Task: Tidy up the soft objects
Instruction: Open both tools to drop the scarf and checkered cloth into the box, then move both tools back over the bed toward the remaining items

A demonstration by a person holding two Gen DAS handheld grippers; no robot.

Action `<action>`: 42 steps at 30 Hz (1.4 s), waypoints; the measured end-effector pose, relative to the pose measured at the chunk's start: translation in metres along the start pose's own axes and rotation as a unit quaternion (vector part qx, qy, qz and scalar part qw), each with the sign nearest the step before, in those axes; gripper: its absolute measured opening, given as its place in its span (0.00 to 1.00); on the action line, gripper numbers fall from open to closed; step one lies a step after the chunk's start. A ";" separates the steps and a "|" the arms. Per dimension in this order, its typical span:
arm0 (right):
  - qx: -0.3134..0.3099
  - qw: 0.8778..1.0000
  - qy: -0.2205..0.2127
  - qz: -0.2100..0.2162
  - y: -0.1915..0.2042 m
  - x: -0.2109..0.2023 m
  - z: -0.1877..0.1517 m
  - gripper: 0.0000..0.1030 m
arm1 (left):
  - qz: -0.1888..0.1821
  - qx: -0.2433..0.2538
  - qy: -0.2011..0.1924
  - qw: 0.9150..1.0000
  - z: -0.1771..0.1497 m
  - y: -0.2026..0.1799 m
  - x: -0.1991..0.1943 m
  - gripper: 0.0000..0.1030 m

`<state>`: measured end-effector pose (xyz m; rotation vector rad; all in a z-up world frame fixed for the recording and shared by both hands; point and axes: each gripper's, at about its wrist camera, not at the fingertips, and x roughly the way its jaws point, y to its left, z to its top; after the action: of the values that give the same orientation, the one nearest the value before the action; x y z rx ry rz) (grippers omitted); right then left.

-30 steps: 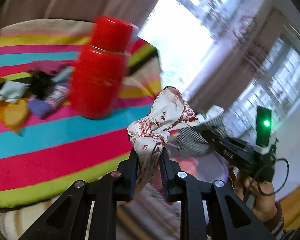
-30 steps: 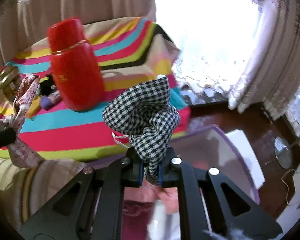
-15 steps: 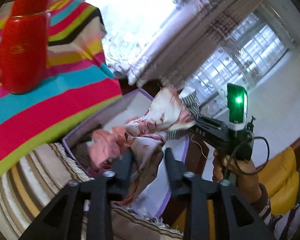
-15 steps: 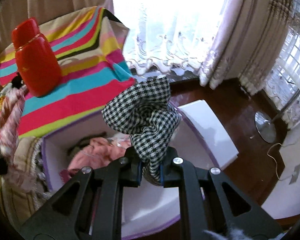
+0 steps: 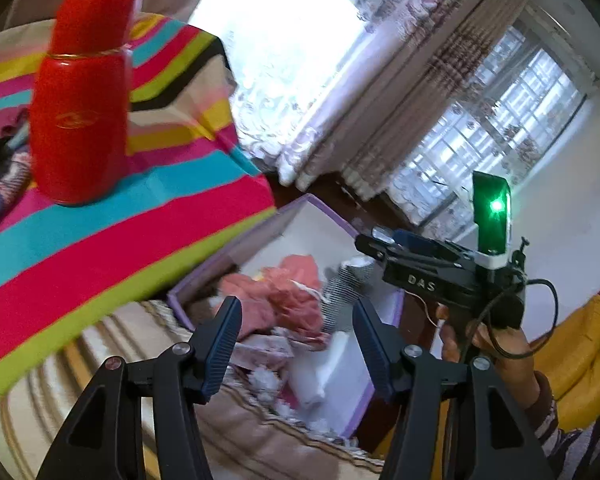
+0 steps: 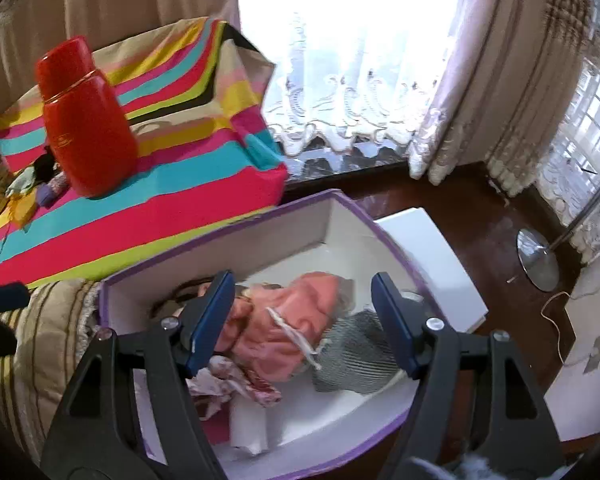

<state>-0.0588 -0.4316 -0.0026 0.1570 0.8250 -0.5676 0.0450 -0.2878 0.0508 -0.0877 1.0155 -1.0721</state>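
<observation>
A purple-rimmed white box (image 6: 332, 202) stands on the floor beside the striped table; it also shows in the left wrist view (image 5: 300, 206). In it lie a pink cloth (image 6: 296, 320), the black-and-white checked cloth (image 6: 356, 356) and the red-patterned white cloth (image 6: 236, 384). My right gripper (image 6: 302, 326) is open and empty above the box. My left gripper (image 5: 296, 336) is open and empty over the box's near edge. In the left wrist view the checked cloth (image 5: 340, 300) looks to be dropping below the right gripper's body (image 5: 432, 276).
A red flask (image 5: 80, 100) stands on the rainbow-striped tablecloth (image 5: 100, 248), with several small soft items (image 6: 40, 188) left of it. A white lid (image 6: 432, 252) lies on the dark wood floor by the box. A striped beige cushion (image 6: 32, 344) is at the near left. A lamp base (image 6: 538, 256) stands at right.
Both grippers opened over the box. The red-patterned cloth left my left gripper and the checked cloth left my right gripper; both now lie in or fall into the box.
</observation>
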 end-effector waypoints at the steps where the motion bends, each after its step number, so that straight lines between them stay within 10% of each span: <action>1: -0.002 1.000 0.000 0.003 0.004 0.000 0.001 0.72 | 0.008 -0.002 -0.004 1.000 0.000 0.005 -0.004 0.57; 18: -0.081 0.993 0.004 0.089 0.110 0.003 0.010 0.72 | 0.109 -0.095 -0.060 0.988 0.002 0.120 -0.069 0.57; 42: -0.170 0.969 0.004 0.178 0.250 0.011 0.031 0.72 | 0.209 -0.194 -0.138 0.948 0.006 0.251 -0.153 0.57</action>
<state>0.1009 -0.2366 -0.0106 -0.0086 0.8655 -0.0834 0.2067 -0.0436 0.0240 -0.3196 0.9241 -0.4487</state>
